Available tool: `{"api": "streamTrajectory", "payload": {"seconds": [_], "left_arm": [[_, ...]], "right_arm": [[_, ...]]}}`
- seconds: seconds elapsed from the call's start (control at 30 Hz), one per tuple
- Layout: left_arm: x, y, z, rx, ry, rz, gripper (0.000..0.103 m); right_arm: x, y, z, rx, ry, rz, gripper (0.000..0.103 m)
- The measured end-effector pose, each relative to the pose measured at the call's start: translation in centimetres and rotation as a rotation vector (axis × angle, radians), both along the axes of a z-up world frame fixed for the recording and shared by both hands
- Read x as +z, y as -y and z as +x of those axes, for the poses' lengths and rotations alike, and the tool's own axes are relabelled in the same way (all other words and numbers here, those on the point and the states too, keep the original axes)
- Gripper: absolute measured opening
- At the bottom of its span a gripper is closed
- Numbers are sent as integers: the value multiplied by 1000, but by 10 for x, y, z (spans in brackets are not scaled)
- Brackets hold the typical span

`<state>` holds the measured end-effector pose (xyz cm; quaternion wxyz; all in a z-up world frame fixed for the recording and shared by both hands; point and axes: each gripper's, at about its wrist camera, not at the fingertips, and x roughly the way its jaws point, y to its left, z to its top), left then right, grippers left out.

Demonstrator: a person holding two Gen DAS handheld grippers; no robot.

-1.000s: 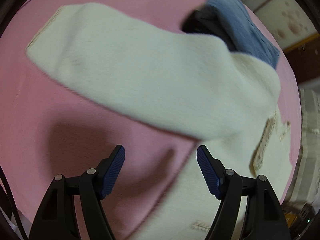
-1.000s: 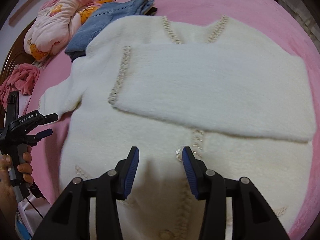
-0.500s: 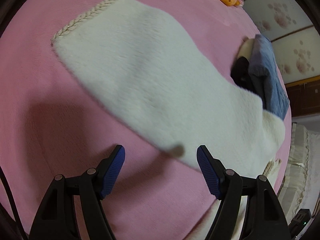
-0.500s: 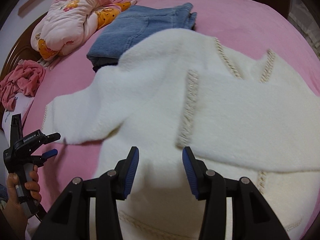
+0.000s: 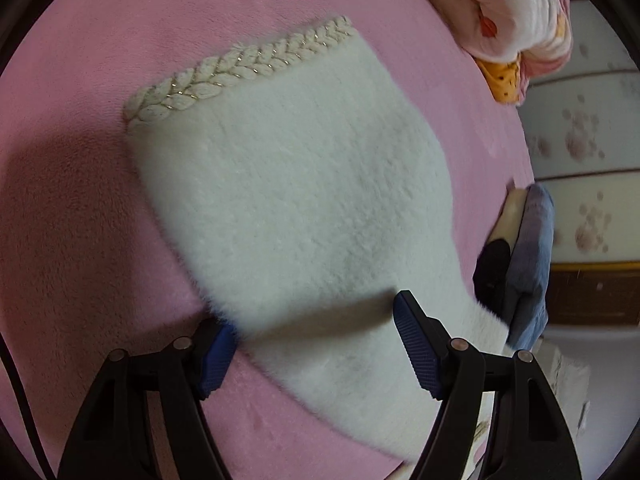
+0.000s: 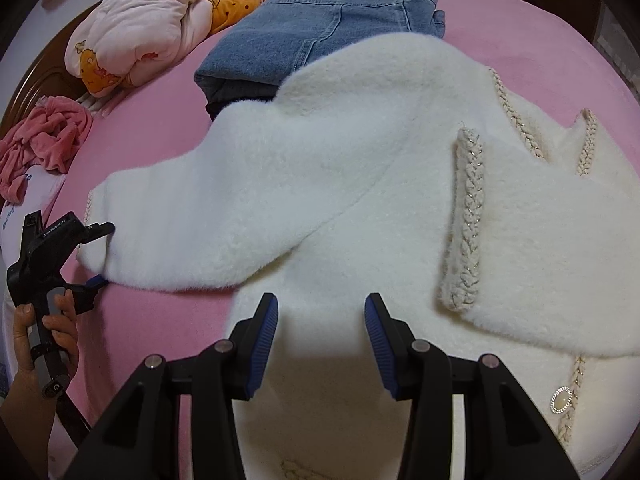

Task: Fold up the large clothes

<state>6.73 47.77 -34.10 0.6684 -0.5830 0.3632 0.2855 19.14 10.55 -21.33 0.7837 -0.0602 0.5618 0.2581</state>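
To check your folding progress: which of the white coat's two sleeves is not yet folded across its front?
The outstretched sleeve lying on the pink bedspread, straddled by the closing left gripper; the other sleeve crosses the chest.

Fluffy, plush white coat (image 6: pixel 320 184) with braided, metallic-flecked cuff trim (image 5: pixel 240 68); soft matt pink bed cover (image 5: pixel 80 240); coarse blue denim jeans (image 6: pixel 312 36); ribbed matt blue pads (image 6: pixel 266 332) on black plastic.
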Motion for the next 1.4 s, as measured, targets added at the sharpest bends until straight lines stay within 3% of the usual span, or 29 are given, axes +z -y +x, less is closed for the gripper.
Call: {"api": "streamTrajectory", "payload": {"seconds": [0.03,0.07,0.1,0.13,0.3,0.4,0.53,0.67,0.77,0.83,0.9,1.0,1.07,1.2,1.3,1.4], "left_arm": [[2,1,1,7,-11,15,51],[6,2,2,3,-23,34,31],[12,3,3,-1,-54,65,4],[20,5,5,-10,-75,98,6],[90,31,18,-124,2,280,6],[146,68,48,-256,111,379,6],[210,145,98,-468,270,501,6],[242,243,147,-706,433,497,7],[235,318,178,-878,466,466,7],[212,369,199,-997,421,416,13],[185,406,212,-1089,372,352,45],[144,444,219,-1175,261,278,53],[134,454,215,-1190,212,289,54],[123,446,205,-1148,152,303,66],[116,425,187,-1088,91,330,67],[104,393,175,-1012,15,380,67]], "right_arm": [[0,1,1,-7,1,2,45],[0,1,2,-13,0,5,45],[1,3,3,-21,-2,9,45],[2,5,5,-29,-5,11,45],[10,25,9,-72,-7,33,45],[15,42,14,-110,-5,51,45],[20,72,20,-175,-15,88,45],[26,114,24,-237,-1,104,45],[29,154,27,-296,14,99,45],[27,184,30,-342,15,83,45],[22,220,32,-393,10,56,46],[12,263,32,-443,-6,12,46],[8,286,31,-463,-19,14,46],[5,310,36,-479,-35,55,46],[5,315,44,-463,-51,105,56],[5,308,59,-427,-59,138,56]]}}
